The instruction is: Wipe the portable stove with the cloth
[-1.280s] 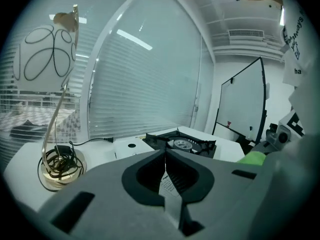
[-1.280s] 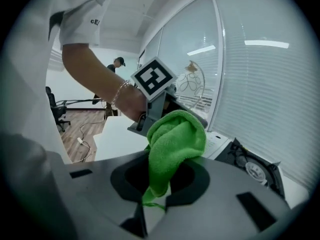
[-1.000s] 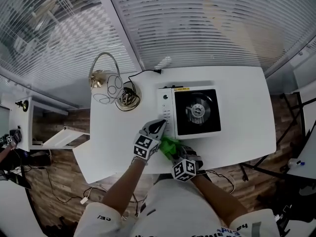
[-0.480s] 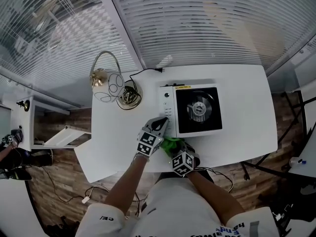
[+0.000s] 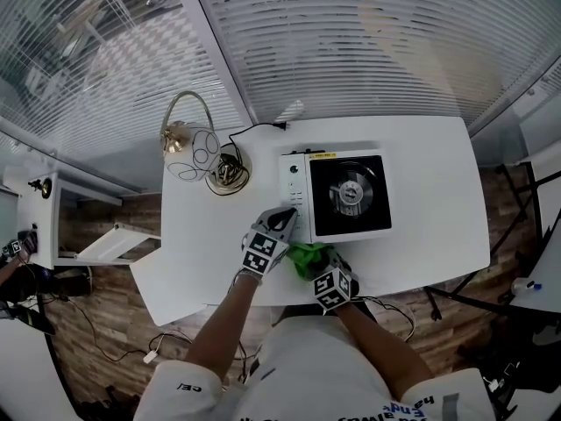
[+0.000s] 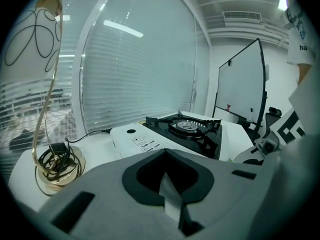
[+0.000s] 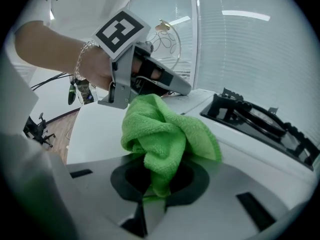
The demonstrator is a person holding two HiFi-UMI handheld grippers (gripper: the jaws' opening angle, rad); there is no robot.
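The portable stove [image 5: 337, 196] sits on the white table [image 5: 434, 200], white-bodied with a black top and round burner; it shows too in the left gripper view as the stove [image 6: 182, 129] and at the right of the right gripper view as the stove [image 7: 260, 121]. A green cloth [image 5: 308, 258] is bunched at the stove's near left corner. My right gripper [image 5: 321, 270] is shut on the cloth [image 7: 167, 134], which bulges from its jaws. My left gripper [image 5: 279, 224] is shut with nothing in it, its tip by the stove's left control panel [image 5: 294, 189].
A gold lamp [image 5: 180, 139] with a wire shade and a coiled black cable on a round base [image 5: 230, 172] stand left of the stove. A cord [image 5: 254, 130] runs behind. The table's near edge lies just below both grippers. A whiteboard [image 6: 240, 84] stands beyond.
My right gripper has carried the green cloth a little right and forward, closer to the stove's near edge. The left gripper has hardly moved.
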